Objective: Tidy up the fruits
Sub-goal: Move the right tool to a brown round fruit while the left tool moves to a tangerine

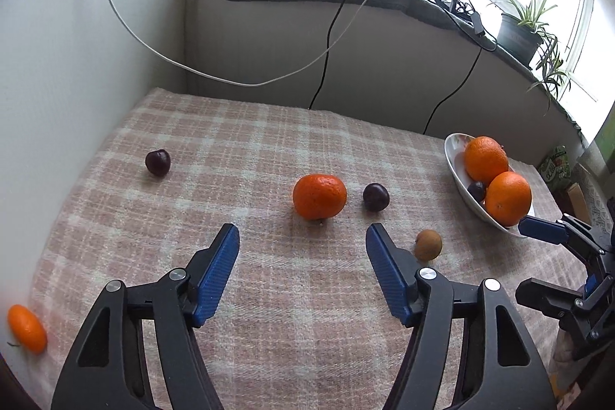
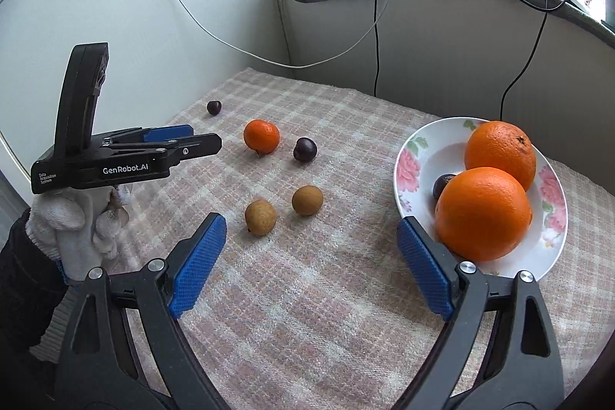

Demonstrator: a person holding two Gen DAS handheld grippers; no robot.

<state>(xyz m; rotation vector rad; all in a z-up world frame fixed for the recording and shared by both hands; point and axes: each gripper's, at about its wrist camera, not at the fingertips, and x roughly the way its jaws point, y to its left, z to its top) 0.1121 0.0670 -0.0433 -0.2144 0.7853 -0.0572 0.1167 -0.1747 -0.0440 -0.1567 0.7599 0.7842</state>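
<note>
Oranges (image 2: 488, 187) and plum (image 2: 442, 184) in plate (image 2: 408, 164)

Pink-and-cream plaid cloth (image 2: 307, 294) over the counter; white plate (image 2: 419, 156) with pink flowers, green leaves; two oranges (image 2: 484, 214) bright orange; mandarin (image 1: 319, 196) orange; plums (image 1: 376, 196) dark purple; two small round fruits (image 2: 260, 217) tan-brown; left tool (image 1: 300, 237) and right tool (image 2: 311, 229) black, blue pads (image 2: 200, 264); glove (image 2: 77, 229) white.
</note>
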